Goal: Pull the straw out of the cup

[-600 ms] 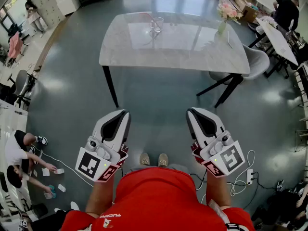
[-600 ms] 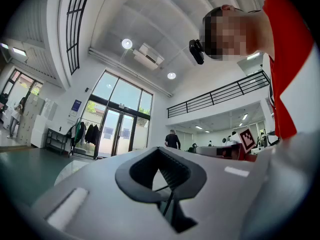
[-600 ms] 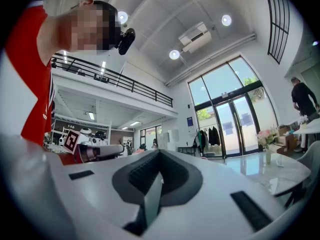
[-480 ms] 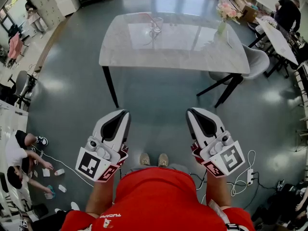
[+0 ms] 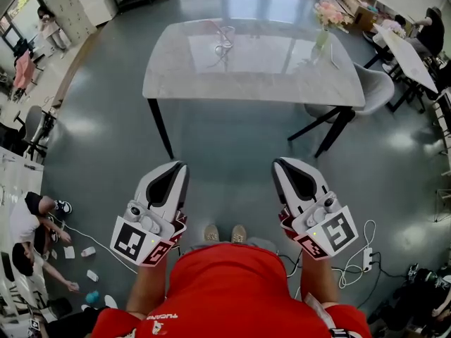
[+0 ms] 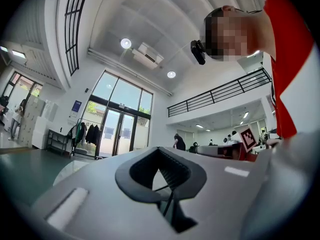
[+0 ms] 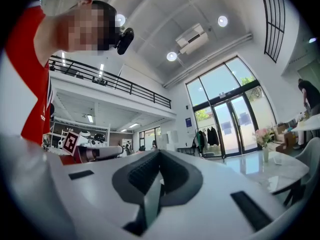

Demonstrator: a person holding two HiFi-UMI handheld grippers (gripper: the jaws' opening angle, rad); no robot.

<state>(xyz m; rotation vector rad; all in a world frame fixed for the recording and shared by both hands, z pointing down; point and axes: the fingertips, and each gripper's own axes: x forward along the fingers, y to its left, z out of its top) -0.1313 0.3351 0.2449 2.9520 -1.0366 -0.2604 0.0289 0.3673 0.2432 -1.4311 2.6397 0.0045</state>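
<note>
We hold both grippers low in the frame, just above our shirt, and both point toward the top of the picture. The left gripper sits at lower left with its jaws together and nothing between them. The right gripper, at lower right, is likewise closed and empty. A stretch of floor lies between them and the table, which fills the upper middle. The cup stands on the table left of its centre, well apart from both grippers. We see the straw only as a thin faint line leaning out of the cup to the upper left. A vase stands toward the table's upper right, and a chair sits at its right end.
</note>
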